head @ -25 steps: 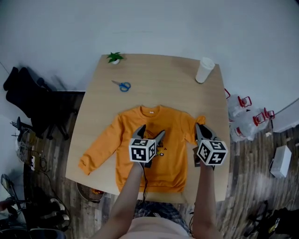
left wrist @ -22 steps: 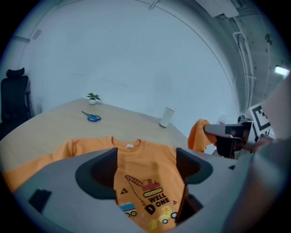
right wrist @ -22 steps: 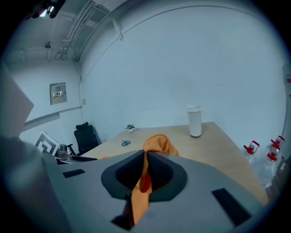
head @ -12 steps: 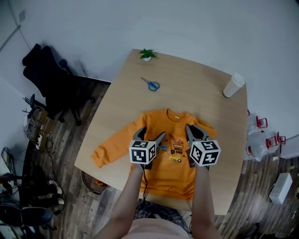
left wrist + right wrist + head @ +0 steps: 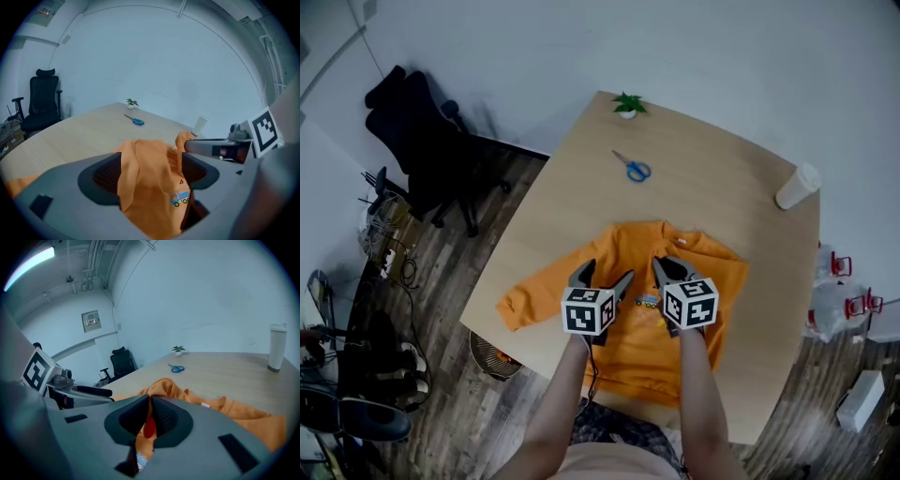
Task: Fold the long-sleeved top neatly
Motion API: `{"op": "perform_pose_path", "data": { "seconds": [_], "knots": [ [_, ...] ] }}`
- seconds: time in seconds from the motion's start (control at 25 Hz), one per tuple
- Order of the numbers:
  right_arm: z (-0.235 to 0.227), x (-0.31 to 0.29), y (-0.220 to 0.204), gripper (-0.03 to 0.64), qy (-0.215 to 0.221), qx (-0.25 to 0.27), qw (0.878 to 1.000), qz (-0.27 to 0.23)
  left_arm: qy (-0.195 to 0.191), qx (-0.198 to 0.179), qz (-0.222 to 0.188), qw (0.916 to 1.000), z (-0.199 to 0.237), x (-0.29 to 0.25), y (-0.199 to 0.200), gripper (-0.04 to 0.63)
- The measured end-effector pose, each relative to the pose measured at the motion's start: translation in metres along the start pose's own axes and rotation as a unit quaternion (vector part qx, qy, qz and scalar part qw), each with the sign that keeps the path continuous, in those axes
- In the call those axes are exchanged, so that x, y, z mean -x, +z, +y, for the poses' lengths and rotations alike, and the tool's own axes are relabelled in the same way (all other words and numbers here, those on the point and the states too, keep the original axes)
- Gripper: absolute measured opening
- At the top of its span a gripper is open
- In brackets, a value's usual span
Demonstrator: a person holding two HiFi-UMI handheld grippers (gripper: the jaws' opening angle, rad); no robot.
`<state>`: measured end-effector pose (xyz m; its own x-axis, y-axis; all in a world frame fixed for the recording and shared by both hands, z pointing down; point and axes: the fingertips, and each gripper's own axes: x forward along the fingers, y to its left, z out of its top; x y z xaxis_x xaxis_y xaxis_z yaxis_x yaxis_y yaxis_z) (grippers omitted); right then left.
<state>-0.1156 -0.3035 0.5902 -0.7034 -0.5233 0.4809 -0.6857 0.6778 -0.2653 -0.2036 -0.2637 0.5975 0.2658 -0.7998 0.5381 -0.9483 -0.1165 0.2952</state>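
Top: right gripper fingers pinch sleeve; left gripper fingers apart, cloth between. Lay sleeve flat, edges square.

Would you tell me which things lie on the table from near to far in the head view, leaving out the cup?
top → scissors → plant

The top lies on the table near us; from it we find the scissors at 12 o'clock, the plant behind them, and the cup at 2 o'clock.
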Motion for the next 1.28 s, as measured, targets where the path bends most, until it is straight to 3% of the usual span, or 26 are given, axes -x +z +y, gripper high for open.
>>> {"op": "perform_pose_path", "data": {
  "seconds": [0.24, 0.48, 0.72, 0.8, 1.08, 1.28],
  "knots": [
    [0.014, -0.036, -0.024, 0.029, 0.022, -0.003, 0.999, 0.035, 0.014, 0.006, 0.006, 0.9999, 0.02, 0.005, -0.009, 0.405],
    [0.03, -0.061, -0.021, 0.029, 0.04, 0.0, 0.998, 0.046, 0.024, 0.013, 0.008, 0.9996, 0.034, 0.009, -0.014, 0.405],
    [0.027, -0.08, -0.038, 0.036, 0.029, -0.019, 0.996, 0.077, 0.028, 0.015, 0.01, 0.9994, 0.041, 0.014, -0.015, 0.405],
    [0.027, -0.082, -0.038, 0.073, 0.034, -0.035, 0.996, 0.075, 0.03, 0.016, 0.01, 0.9994, 0.043, 0.014, -0.016, 0.405],
    [0.03, -0.073, -0.026, 0.312, 0.052, -0.087, 0.994, 0.03, 0.034, 0.019, 0.01, 0.9992, 0.049, 0.019, -0.018, 0.405],
    [0.037, -0.067, -0.017, 0.293, 0.07, -0.097, 0.993, 0.004, 0.042, 0.024, 0.009, 0.9988, 0.057, 0.026, -0.021, 0.405]
  ]
}}
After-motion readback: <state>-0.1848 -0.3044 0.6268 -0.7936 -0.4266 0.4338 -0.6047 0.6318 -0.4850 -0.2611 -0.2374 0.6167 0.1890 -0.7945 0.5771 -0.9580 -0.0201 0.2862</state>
